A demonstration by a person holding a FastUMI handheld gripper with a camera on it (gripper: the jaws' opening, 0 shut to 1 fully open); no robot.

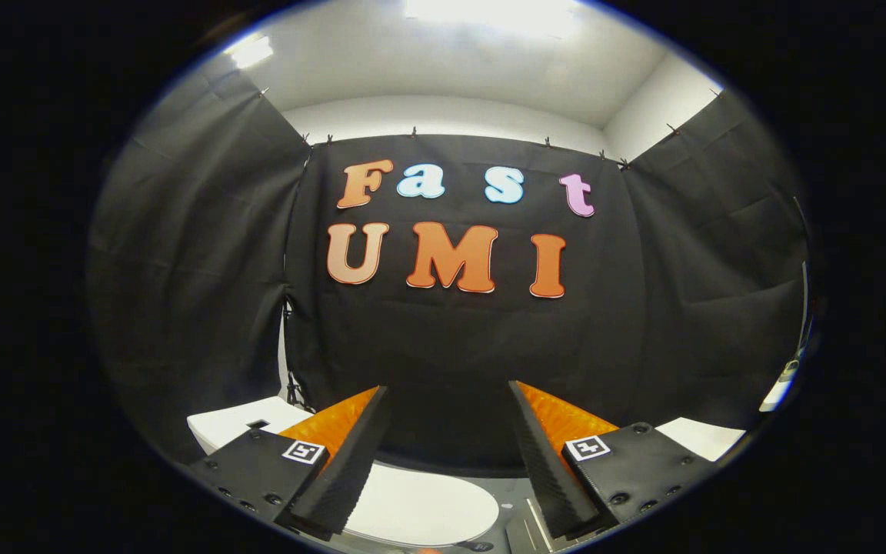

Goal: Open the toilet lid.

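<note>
The white toilet lid point(420, 504) lies closed below and between my two fingers, its rounded surface seen from above. The white cistern point(239, 422) rises behind my left finger. My gripper point(449, 394) hangs above the toilet, open wide, with nothing between its fingers; it points at the black cloth wall rather than at the lid. The lid's front edge is hidden beneath the gripper body.
Black cloth walls point(458, 338) close the booth at the back and on both sides. A white flat surface point(701, 438) shows behind my right finger. A grey floor or metal strip point(524, 523) lies beside the toilet.
</note>
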